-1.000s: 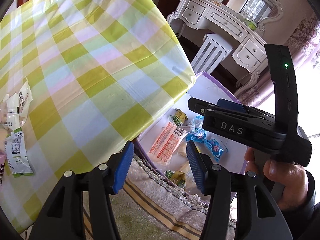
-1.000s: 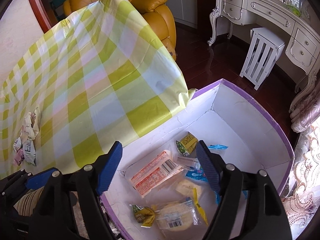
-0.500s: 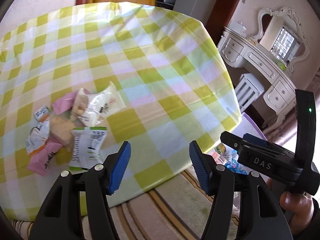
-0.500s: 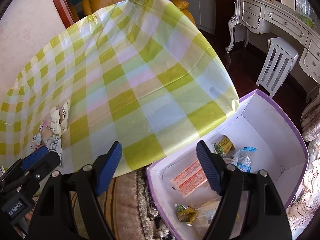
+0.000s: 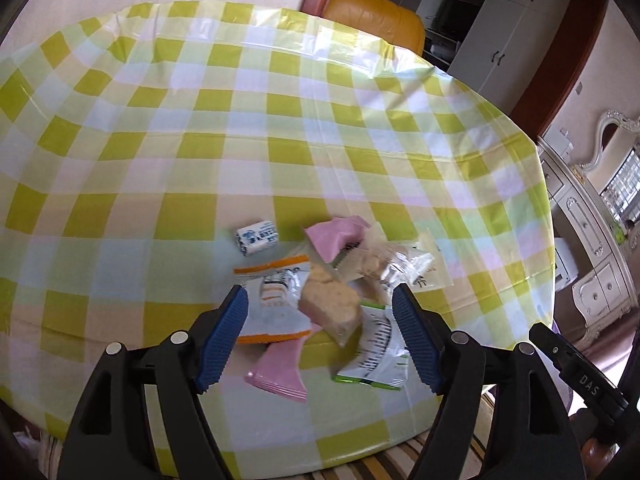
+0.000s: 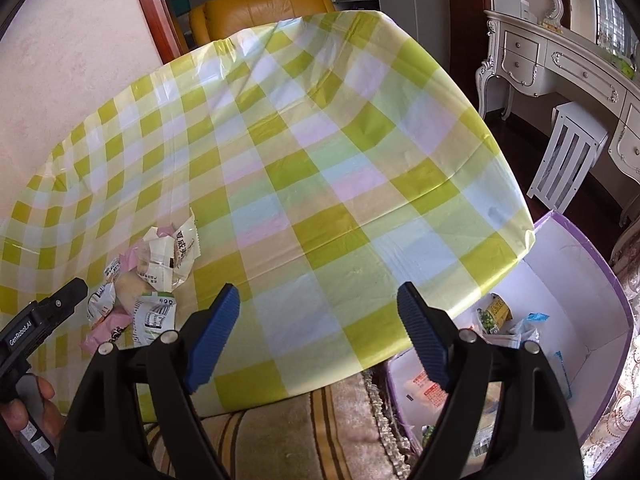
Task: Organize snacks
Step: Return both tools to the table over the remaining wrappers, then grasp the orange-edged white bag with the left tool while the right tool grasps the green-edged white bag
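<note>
- The snack pile [image 5: 328, 300] lies on the checked tablecloth [image 5: 280, 140] near the table's front edge: two pink packets, an orange-trimmed white packet [image 5: 276, 300], a clear-wrapped tan biscuit [image 5: 332, 304], a green-edged white packet [image 5: 376, 356] and some crumpled clear wrappers, overlapping one another.
- A small white-and-blue wrapped sweet [image 5: 256, 237] sits apart, just beyond the heap.
- The left gripper [image 5: 320, 332] hangs over the pile with its blue pads spread to either side of it. Its jaws have just been opening wider. Packets show between the pads, but neither pad presses on them; nothing is held.
- The right gripper [image 6: 316, 336] hovers over bare cloth near the table edge, between the pile and the box. Its jaws stand well apart and have just been opening a little further, with nothing between them.
- The purple-rimmed box [image 6: 592, 264] stands on the floor beside the table, off its right corner. Several snacks are already in it: a red-and-white packet [image 6: 426, 394], a small green-and-yellow one [image 6: 494, 312] and blue-trimmed wrappers.
- Judged from this, the job is partly done: some snacks are boxed, while the whole heap and the stray sweet remain on the table.
- The next pick looks likely to come from the pile, by the left gripper; overlapping, slippery wrappers could mean lifting more than one.
</note>
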`<state>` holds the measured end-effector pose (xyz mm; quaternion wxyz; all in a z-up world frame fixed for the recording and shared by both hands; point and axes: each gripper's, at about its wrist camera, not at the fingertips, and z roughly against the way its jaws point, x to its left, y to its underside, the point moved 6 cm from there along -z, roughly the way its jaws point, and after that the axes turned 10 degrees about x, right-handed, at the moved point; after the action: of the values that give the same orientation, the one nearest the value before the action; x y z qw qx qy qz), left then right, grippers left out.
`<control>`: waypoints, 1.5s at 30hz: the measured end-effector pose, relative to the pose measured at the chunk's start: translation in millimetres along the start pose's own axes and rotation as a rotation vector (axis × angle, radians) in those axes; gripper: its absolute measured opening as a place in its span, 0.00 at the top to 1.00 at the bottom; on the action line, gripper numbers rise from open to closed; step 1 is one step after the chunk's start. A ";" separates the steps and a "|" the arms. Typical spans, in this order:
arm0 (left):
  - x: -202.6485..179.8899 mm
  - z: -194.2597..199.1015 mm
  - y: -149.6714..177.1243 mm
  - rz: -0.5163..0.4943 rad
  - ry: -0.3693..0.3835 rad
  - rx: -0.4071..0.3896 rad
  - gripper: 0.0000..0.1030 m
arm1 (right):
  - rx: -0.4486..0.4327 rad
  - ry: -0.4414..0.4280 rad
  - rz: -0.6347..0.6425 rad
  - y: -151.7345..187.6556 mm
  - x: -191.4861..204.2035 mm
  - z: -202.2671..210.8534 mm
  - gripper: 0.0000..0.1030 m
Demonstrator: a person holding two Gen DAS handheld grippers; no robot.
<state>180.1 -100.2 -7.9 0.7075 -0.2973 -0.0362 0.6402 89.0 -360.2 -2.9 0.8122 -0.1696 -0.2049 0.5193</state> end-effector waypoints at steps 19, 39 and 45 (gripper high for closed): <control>41.1 -45.7 0.9 0.124 0.083 0.131 0.31 | 0.144 -0.095 0.236 19.6 120.5 -50.6 0.21; 46.1 -36.0 5.7 0.122 0.055 0.053 0.52 | 0.215 -0.056 0.297 27.2 148.2 -85.0 0.31; 45.8 -28.7 6.4 0.116 0.030 0.020 0.53 | 0.202 -0.062 0.308 28.6 148.2 -81.1 0.60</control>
<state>195.0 -68.5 -49.4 0.6726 -0.3014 -0.0018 0.6758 164.0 -218.4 -63.3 0.7292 -0.1005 -0.1484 0.6604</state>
